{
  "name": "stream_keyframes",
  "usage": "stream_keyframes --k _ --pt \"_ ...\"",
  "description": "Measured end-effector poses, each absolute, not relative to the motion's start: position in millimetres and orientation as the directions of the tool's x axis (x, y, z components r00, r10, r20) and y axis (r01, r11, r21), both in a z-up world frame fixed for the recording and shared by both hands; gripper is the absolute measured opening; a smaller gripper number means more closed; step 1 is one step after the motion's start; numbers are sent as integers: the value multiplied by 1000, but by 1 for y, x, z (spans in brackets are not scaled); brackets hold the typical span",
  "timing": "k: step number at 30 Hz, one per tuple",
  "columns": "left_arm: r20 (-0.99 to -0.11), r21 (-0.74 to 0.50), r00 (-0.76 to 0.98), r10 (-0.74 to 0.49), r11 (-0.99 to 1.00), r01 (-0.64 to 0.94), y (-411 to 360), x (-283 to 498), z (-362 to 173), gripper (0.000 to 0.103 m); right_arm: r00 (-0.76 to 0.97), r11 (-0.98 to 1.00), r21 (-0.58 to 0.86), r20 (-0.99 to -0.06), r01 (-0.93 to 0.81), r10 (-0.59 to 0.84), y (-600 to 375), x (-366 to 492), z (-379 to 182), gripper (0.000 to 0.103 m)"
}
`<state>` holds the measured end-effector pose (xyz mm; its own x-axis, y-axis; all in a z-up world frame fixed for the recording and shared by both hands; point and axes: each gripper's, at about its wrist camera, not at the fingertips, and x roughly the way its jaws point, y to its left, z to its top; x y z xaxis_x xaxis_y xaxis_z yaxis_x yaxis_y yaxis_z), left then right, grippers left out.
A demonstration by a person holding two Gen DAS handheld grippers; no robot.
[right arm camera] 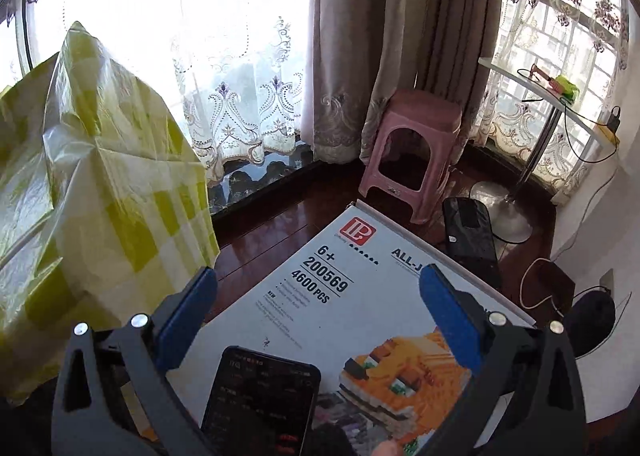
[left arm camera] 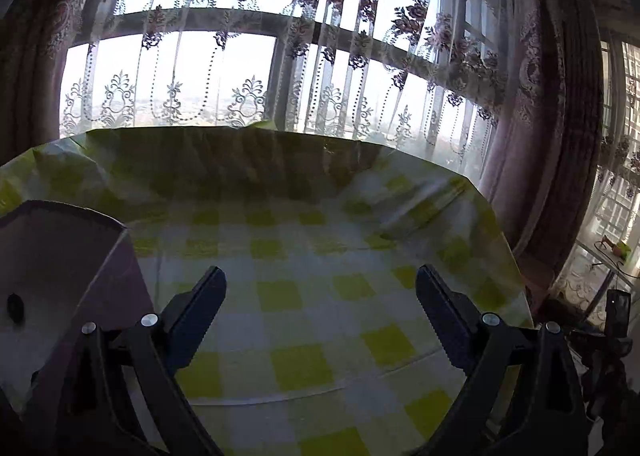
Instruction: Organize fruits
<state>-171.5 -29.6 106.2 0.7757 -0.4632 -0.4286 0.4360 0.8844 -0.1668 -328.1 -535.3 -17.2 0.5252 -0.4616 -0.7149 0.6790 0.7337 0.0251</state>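
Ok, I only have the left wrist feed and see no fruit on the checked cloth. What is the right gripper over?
Observer: The right gripper is open above a printed box, off the table.
Operator: Anything on the box?
Observer: A dark phone lies on its near end.
Operator: Any fruit there?
Observer: None visible; behind the box stands a pink stool.

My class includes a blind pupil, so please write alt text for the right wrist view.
An open, empty hand-held gripper hovers above a white building-brick set box with a dark phone lying on it. To the left hangs a green-checked tablecloth; behind are a pink stool, lace curtains and bright windows. No fruit is visible.
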Motion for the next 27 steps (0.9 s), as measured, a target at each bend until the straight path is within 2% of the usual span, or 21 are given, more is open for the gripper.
stream_keyframes --k 3,5,6,7,9,11,12,13,15,17,24,27 --pt "-605 -188 651 -459 876 443 -77 -111 49 93 675 752 284 -683 595 -277 -541 -349 -3 101" --pt "-685 -262 546 -482 863 432 -95 -70 16 93 805 739 464 -566 489 -177 -542 -364 17 101" --pt "-726 -288 497 -475 867 407 -102 -51 3 95 847 733 510 -505 450 -168 -541 -372 30 101" --pt "-702 -265 536 -468 871 413 -108 -43 9 99 870 737 526 -462 424 -172 -540 -377 44 101" --pt "-685 -159 616 -388 905 394 -124 -26 16 99 883 762 492 -415 421 -219 -535 -386 73 101" --pt "-778 -66 558 -287 922 382 -144 5 1 99 888 781 455 -372 428 -270 -533 -399 95 101" --pt "-802 40 560 -208 917 398 -157 14 -2 99 891 783 448 -349 431 -290 -531 -406 102 101" --pt "-790 93 582 -194 900 425 -168 14 0 99 892 782 445 -330 436 -309 -532 -417 109 101" --pt "-793 90 578 -196 899 428 -169 16 -1 99 884 770 444 -319 459 -343 -534 -433 112 101" --pt "-805 18 544 -238 906 423 -160 20 -3 99 881 758 457 -315 467 -353 -547 -447 110 101" --pt "-804 23 546 -235 906 423 -160 17 -3 99 837 748 387 -343 539 -425 -552 -471 87 101" --pt "-805 22 545 -235 906 424 -160 18 -3 99 827 729 399 -354 556 -437 -555 -478 76 101"
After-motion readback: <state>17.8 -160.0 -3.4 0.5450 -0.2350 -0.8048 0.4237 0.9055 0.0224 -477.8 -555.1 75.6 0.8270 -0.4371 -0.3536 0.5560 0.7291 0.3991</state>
